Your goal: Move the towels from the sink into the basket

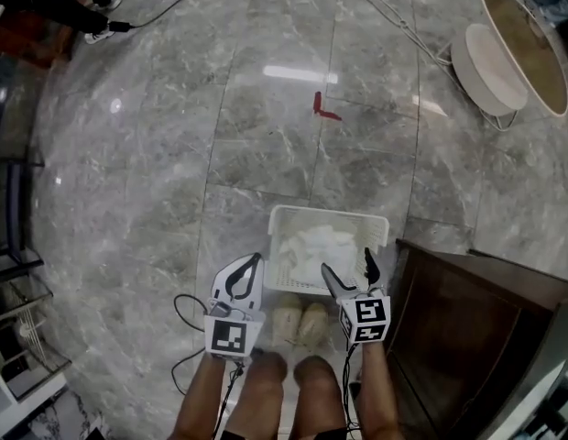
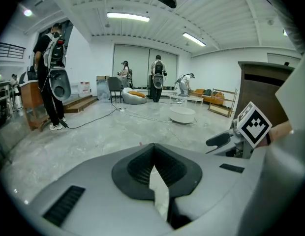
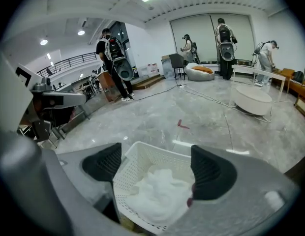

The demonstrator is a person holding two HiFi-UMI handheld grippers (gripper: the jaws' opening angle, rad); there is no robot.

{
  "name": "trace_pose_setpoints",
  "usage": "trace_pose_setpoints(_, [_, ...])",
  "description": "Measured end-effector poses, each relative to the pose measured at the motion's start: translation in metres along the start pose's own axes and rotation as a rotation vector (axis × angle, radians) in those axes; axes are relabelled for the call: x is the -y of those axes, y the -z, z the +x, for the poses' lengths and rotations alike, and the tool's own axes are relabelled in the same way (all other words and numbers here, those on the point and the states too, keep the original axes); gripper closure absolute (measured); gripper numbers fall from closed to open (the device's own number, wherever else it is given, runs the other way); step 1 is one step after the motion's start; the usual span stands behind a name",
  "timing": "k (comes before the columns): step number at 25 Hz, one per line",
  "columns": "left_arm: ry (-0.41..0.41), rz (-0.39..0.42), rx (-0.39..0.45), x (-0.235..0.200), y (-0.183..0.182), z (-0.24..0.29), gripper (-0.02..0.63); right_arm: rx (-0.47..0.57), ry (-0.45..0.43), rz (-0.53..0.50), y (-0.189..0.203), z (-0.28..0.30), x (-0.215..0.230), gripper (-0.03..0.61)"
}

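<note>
A white perforated basket (image 1: 286,214) stands on the marble floor just ahead of my feet, with a heap of white towels (image 1: 313,246) inside. My left gripper (image 1: 253,268) hangs over the basket's left edge with its jaws shut and nothing between them; in the left gripper view the pads (image 2: 142,167) meet. My right gripper (image 1: 346,262) is above the basket's right side, open and empty. The right gripper view looks down between the spread jaws of the right gripper (image 3: 157,168) onto the basket (image 3: 142,151) and towels (image 3: 160,193). No sink is in view.
A dark wooden cabinet (image 1: 476,337) rises close on the right of the basket. Two round white low tables (image 1: 504,58) stand at the far right. A small red object (image 1: 325,108) and cables (image 1: 376,3) lie on the floor. People (image 3: 113,58) stand farther off.
</note>
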State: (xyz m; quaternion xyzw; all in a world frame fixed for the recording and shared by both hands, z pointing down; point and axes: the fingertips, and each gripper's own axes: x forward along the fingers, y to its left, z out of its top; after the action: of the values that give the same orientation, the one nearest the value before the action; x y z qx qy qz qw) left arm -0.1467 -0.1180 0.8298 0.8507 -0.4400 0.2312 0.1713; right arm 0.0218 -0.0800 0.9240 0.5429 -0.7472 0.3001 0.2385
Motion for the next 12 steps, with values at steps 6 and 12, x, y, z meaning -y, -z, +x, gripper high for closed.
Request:
trace_pose_setpoints(6, [0.000, 0.009, 0.030, 0.012, -0.070, -0.041, 0.604, 0.032, 0.010, -0.029, -0.062, -0.061, -0.010, 0.231])
trace_pose_setpoints(12, [0.034, 0.103, 0.091, 0.036, -0.143, -0.079, 0.604, 0.097, 0.059, -0.067, -0.128, -0.136, -0.013, 0.324])
